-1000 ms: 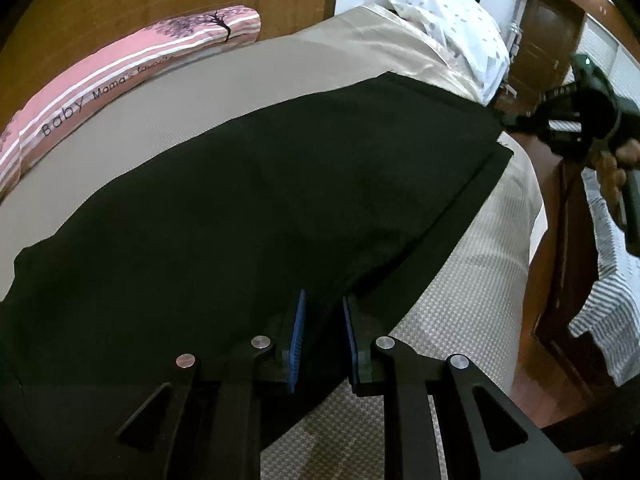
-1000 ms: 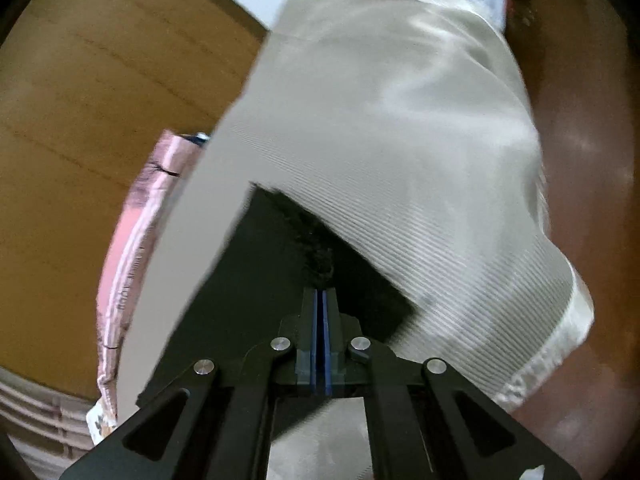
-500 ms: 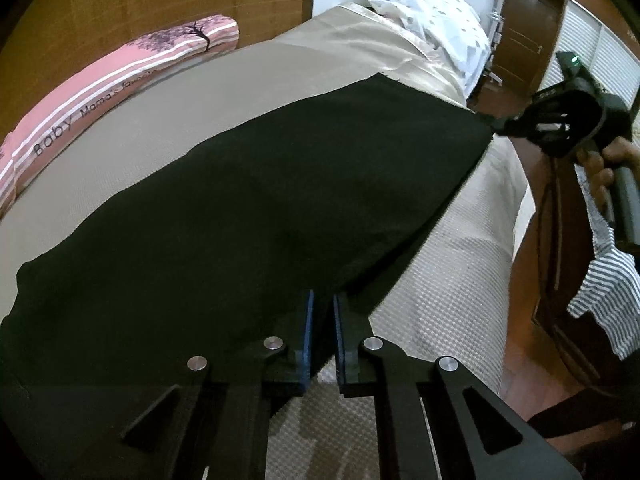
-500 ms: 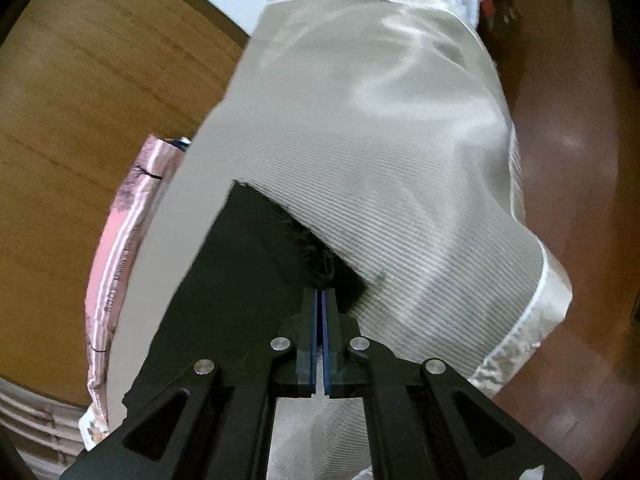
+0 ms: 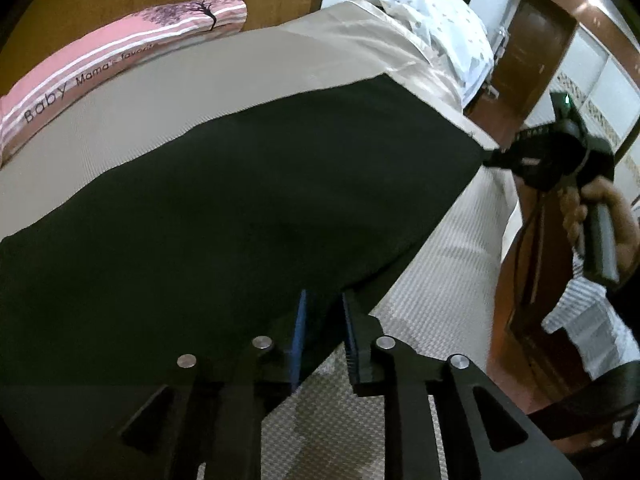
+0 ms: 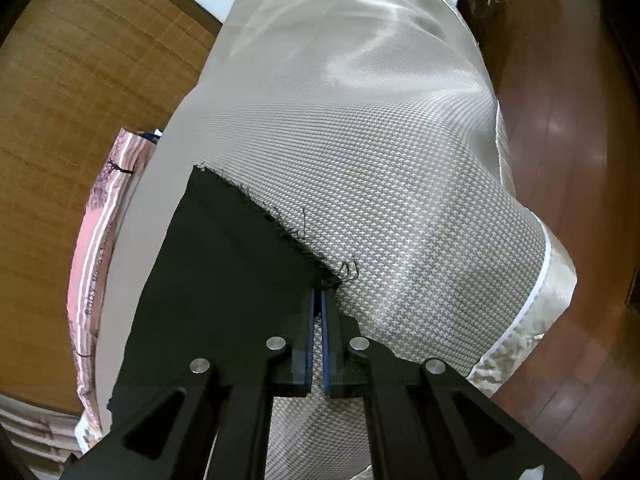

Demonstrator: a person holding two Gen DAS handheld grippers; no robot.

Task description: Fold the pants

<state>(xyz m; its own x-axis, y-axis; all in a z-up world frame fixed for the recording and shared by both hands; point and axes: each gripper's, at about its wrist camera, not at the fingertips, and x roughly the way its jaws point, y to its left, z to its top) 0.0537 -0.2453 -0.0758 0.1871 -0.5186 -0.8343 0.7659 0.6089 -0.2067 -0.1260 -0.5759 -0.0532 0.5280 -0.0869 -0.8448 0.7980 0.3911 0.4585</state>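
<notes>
Spread across the woven beige bedcover (image 6: 400, 184), black pants (image 5: 240, 208) lying long and flat — doubled leg over leg by the look of it, so likely ready for a crosswise fold. Laid near the bed's front edge, presumably to keep both ends within reach.

Right gripper (image 6: 318, 300) pinched shut on the frayed corner of the hem, its handle gripped by a hand (image 5: 600, 216) at the far end in the left view; probably held there to carry that end over. Left gripper (image 5: 324, 312) at the near edge of the cloth, jaws a little apart and opening, the dark hem between the blue pads (image 5: 299, 332) but not clearly pressed — seemingly a release or a re-grip.

Around: a pink bolster (image 5: 100, 68) printed "Baby" along the back of the bed, well clear of the pants; a spotted pillow (image 5: 440, 28) at the far corner; dark wooden door (image 5: 528, 40) and floor (image 6: 560, 120) beyond. Nothing lying on the cloth itself, nothing in the fold's path.
</notes>
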